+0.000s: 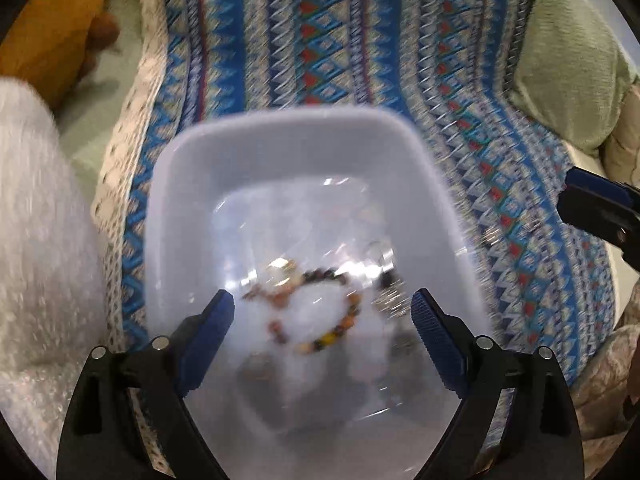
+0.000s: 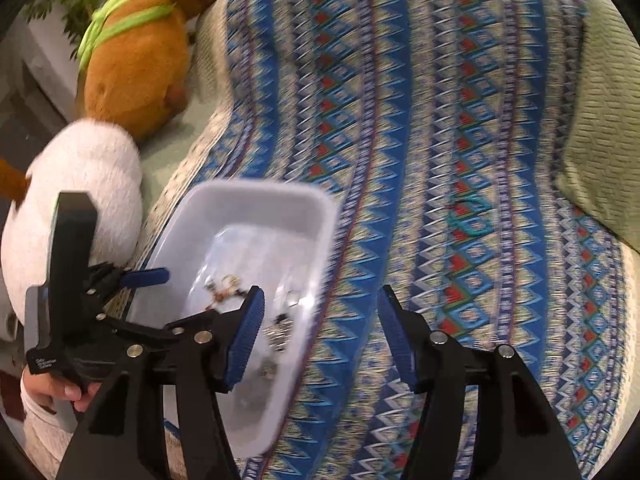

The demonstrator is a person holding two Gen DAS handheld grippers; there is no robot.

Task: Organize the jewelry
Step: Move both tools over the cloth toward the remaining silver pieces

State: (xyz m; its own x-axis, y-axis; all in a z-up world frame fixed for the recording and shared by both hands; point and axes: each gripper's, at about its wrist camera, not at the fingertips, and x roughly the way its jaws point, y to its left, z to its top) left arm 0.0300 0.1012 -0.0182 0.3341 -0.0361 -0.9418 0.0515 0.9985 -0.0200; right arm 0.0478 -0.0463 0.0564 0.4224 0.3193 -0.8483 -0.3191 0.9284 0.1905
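A white plastic tub point(image 1: 200, 184) sits on a blue patterned blanket point(image 1: 320, 40). Inside lie a beaded bracelet point(image 1: 344, 320) and some small metal pieces point(image 1: 384, 268), blurred. My left gripper point(image 1: 322, 304) is open and empty, hovering over the tub's near part. In the right wrist view the tub point(image 2: 256, 208) is at lower left with jewelry point(image 2: 224, 290) in it. My right gripper point(image 2: 320, 300) is open and empty, over the blanket point(image 2: 440, 160) just right of the tub. A teal ring-shaped piece point(image 2: 472, 218) lies on the blanket further right.
An orange plush toy point(image 2: 136, 48) and a white plush toy point(image 2: 76, 184) lie left of the blanket. A green cushion point(image 2: 600, 112) is at the right. The right gripper's tip point(image 1: 600, 208) shows at the left wrist view's right edge.
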